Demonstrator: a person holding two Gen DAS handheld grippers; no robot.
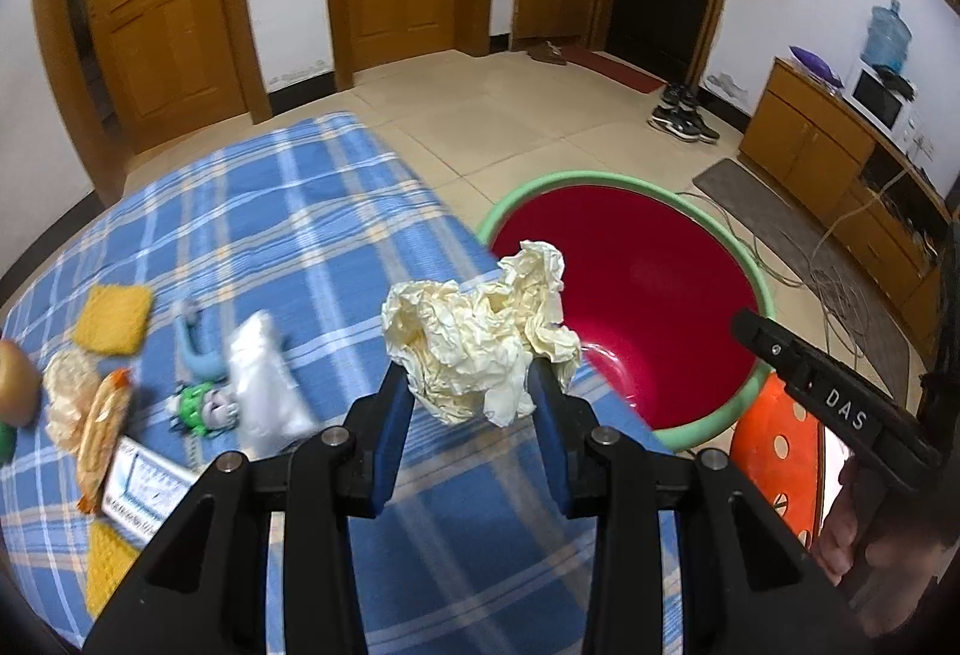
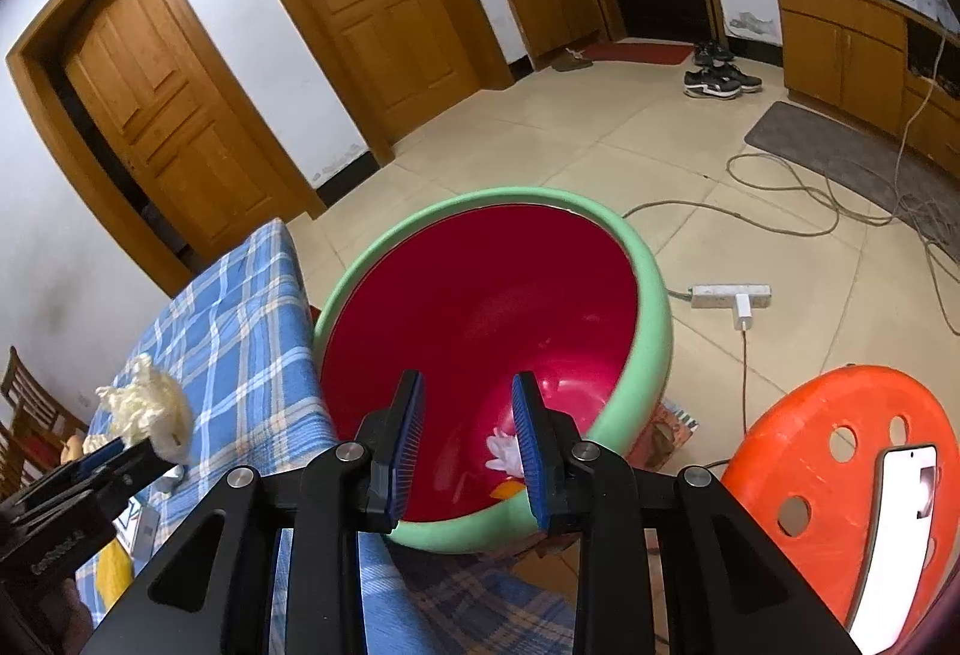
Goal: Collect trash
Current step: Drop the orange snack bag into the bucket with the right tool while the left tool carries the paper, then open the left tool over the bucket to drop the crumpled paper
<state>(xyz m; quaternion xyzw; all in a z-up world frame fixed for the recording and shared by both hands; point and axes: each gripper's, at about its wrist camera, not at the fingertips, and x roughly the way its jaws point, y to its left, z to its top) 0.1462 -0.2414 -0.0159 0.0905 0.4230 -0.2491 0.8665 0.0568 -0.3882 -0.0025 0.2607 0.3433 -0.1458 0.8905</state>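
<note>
My left gripper (image 1: 471, 385) is shut on a crumpled cream paper ball (image 1: 474, 337) and holds it above the table's right edge, next to the red basin with a green rim (image 1: 630, 307). The right wrist view shows that ball (image 2: 150, 409) at the far left, over the blue plaid cloth. My right gripper (image 2: 468, 418) is open and empty, over the near rim of the basin (image 2: 651, 319). White and orange scraps (image 2: 504, 454) lie in the basin's bottom.
The blue plaid table (image 1: 252, 235) holds a clear plastic bag (image 1: 264, 379), a snack wrapper (image 1: 102, 433), yellow sponges (image 1: 114, 319), a small toy (image 1: 201, 406) and a box (image 1: 141, 493). An orange stool (image 2: 840, 463) stands right of the basin. Cables and a power strip (image 2: 729, 295) lie on the floor.
</note>
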